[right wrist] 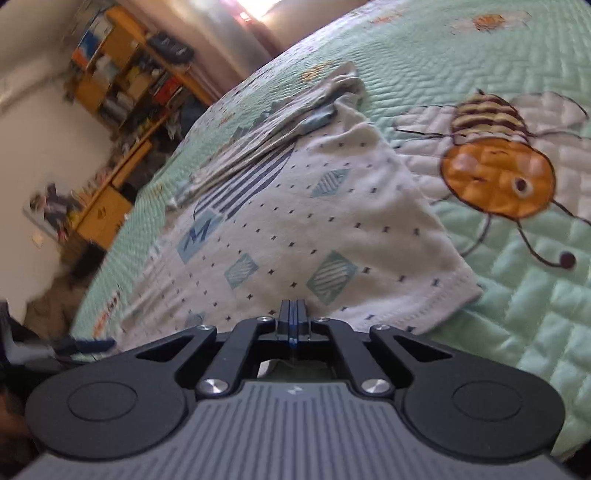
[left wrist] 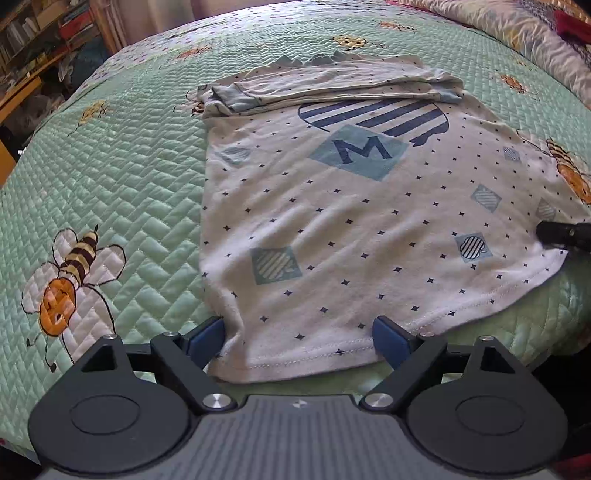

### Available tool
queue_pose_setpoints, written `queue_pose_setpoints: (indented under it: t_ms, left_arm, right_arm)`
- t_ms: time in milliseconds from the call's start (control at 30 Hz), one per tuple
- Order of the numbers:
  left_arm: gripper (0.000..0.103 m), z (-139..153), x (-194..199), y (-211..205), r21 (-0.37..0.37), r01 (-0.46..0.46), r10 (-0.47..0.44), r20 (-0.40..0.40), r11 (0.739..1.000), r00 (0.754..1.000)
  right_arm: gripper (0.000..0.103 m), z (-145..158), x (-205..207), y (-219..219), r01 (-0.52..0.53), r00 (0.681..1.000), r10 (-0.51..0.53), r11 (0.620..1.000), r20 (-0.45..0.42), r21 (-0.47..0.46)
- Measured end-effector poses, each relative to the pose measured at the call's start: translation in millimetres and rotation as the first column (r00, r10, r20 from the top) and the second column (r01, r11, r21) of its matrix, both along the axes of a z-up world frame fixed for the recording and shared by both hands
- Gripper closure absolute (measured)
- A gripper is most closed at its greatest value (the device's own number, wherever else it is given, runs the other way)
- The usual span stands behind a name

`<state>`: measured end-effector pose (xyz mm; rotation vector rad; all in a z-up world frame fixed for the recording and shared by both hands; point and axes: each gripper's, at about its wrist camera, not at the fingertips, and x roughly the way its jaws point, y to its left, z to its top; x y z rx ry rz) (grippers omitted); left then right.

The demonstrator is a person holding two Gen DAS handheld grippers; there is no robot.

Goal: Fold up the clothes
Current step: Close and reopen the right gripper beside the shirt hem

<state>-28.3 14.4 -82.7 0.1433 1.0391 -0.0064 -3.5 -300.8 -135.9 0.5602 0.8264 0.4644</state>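
Note:
A white shirt (left wrist: 332, 221) with small dark stars, striped squares and a blue "M" patch lies flat on the bed, its sleeves folded across the top. My left gripper (left wrist: 299, 332) is open, its blue pads (left wrist: 207, 332) straddling the hem's near left corner. My right gripper (right wrist: 292, 314) is shut on the shirt's hem (right wrist: 369, 302) near the right corner; its tip also shows in the left wrist view (left wrist: 561, 236). The shirt fills the middle of the right wrist view (right wrist: 295, 221).
The bed has a mint-green quilted cover (left wrist: 110, 184) with embroidered bees (left wrist: 70, 280) (right wrist: 498, 177). A patterned blanket (left wrist: 535, 33) lies at the far right. Wooden shelves and a desk (right wrist: 122, 92) stand beyond the bed's left side.

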Motion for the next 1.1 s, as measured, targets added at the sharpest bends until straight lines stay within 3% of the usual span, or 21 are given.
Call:
queue_pose_setpoints:
  t_ms: [100,267,333,433,533,667,733,800,933,1100]
  left_arm:
    - [0.015,0,2,-3,0.019,0.0,0.0,0.0,1.0,1.0]
    - [0.013,-1,3,-9,0.058,0.007,-0.007,0.001,0.998,1.0]
    - [0.01,-3,4,-8,0.061,0.004,-0.004,-0.001,0.998,1.0]
    - [0.006,-5,4,-3,0.052,-0.004,0.005,-0.009,0.999,1.0]
    - [0.005,-6,3,6,0.026,-0.023,0.024,-0.023,0.999,0.999]
    - [0.002,-4,-3,30,-0.034,-0.083,0.082,-0.041,0.996,0.996]
    - [0.004,-1,-7,46,-0.105,-0.119,0.115,-0.046,0.987,0.992]
    - [0.004,3,-9,65,-0.249,-0.155,0.145,-0.059,0.956,0.988]
    - [0.002,0,-3,90,-0.512,-0.204,0.175,-0.105,0.835,0.979]
    - [0.001,-12,5,97,-0.601,-0.234,0.177,-0.153,0.764,0.972]
  right_arm:
    - [0.095,10,-5,-7,0.025,0.999,-0.026,0.999,0.019,0.034]
    - [0.094,11,-3,-16,0.05,0.999,-0.05,0.999,0.011,0.016]
    - [0.103,1,-1,-23,0.062,0.998,-0.061,0.997,-0.012,0.044]
    - [0.103,-11,0,-34,0.082,0.996,-0.078,0.992,-0.046,0.092]
    - [0.103,-6,-3,-39,0.089,0.995,-0.086,0.993,-0.043,0.075]
    - [0.088,7,-11,-50,0.116,0.993,-0.115,0.991,-0.023,0.062]
    - [0.064,16,-14,-60,0.137,0.991,-0.137,0.988,0.005,0.07]
    - [0.053,21,-16,-70,0.16,0.986,-0.162,0.983,0.022,0.09]
    - [0.041,21,-9,-88,0.187,0.982,-0.189,0.978,0.014,0.088]
    - [0.035,8,12,-82,0.111,0.994,-0.109,0.991,-0.023,0.075]
